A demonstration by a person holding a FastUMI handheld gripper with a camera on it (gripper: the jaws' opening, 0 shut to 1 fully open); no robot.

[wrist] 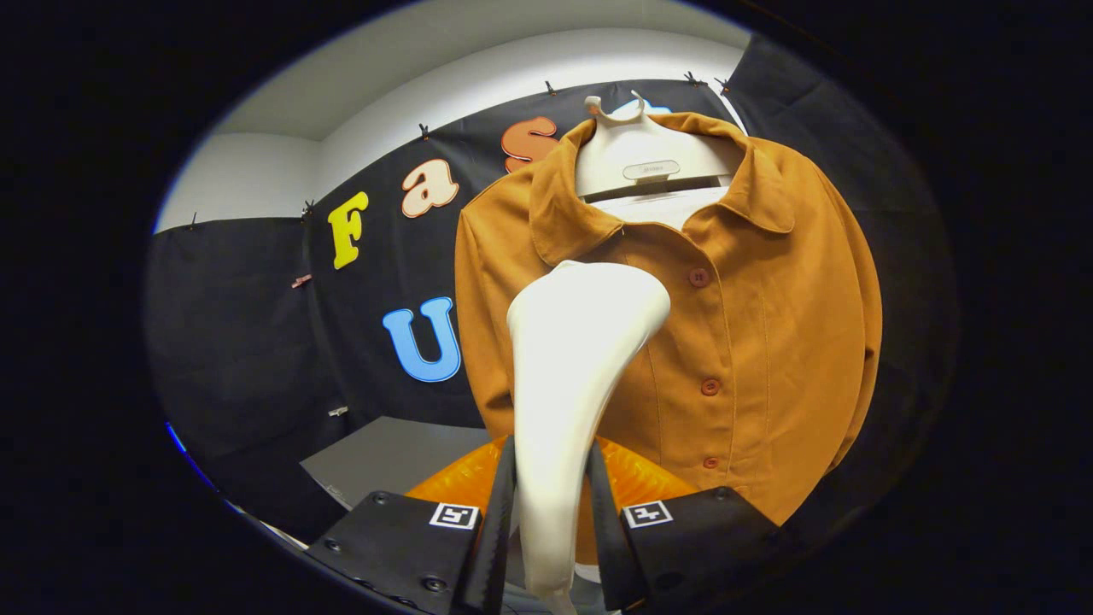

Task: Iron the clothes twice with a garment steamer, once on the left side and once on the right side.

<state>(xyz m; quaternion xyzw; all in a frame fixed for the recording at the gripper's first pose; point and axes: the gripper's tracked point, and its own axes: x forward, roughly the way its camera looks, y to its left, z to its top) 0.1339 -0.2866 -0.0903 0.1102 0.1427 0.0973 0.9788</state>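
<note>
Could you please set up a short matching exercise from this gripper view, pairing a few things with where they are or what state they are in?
Things:
1. steamer head
2. jacket
3. hanger
4. gripper

Places or states:
A. inside the collar, holding the garment up
B. shut on the white handle
C. hanging with its front buttoned
D. just ahead of the fingers, against the cloth below the collar

Pairs: 1-D, 2-C, 3-A, 4-B
</note>
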